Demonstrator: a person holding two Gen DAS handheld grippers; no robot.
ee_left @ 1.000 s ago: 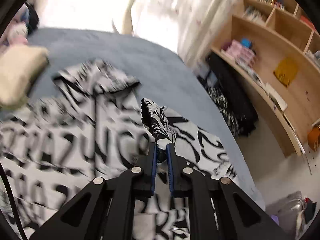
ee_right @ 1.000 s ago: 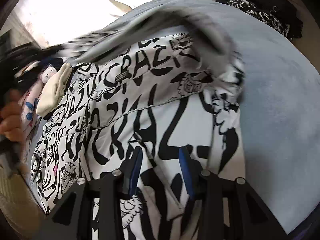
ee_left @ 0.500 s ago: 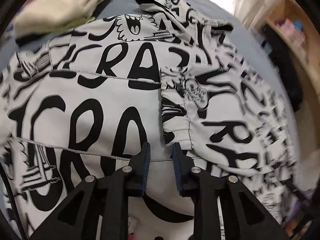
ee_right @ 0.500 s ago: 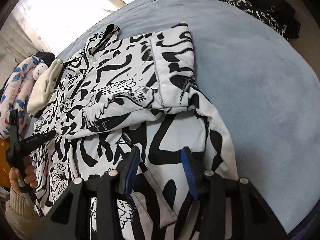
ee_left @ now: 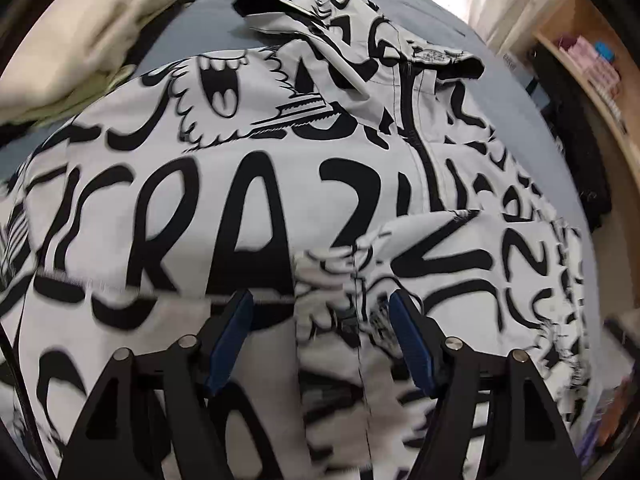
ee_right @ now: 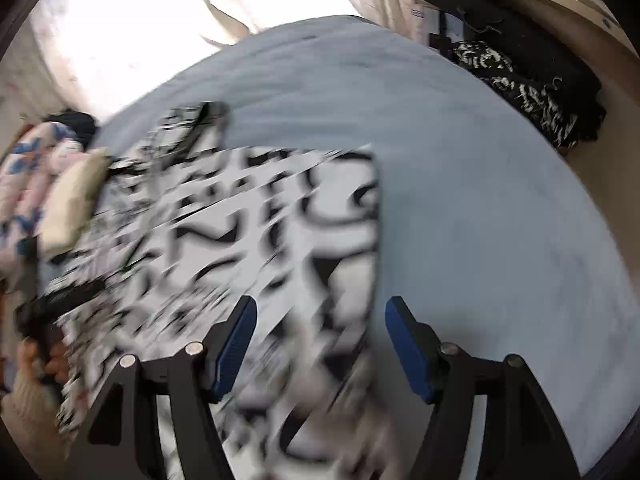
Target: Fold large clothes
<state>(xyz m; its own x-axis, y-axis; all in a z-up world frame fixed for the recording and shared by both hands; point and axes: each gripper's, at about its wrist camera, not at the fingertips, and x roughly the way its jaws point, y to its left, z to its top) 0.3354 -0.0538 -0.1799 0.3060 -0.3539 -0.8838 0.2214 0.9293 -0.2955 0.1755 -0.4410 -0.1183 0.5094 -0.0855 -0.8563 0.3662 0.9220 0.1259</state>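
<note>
Bare blue bed [ee_right: 460, 208] surface lies open to the right of and beyond the printed jacket [ee_right: 280, 220]; passage there is unobstructed. The left side is crowded: a cream folded garment [ee_left: 80, 40] rests touching the jacket's edge, with a floral bundle [ee_right: 24, 184] behind it. A dark clothes heap [ee_right: 532, 80] and wooden shelving [ee_left: 592, 80] bound the bed's right side.

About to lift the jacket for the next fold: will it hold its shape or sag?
The jacket will probably sag: its folded sleeve already lies creased and rumpled. It looks light and smooth, so it may slide on the blue bedcover.
</note>
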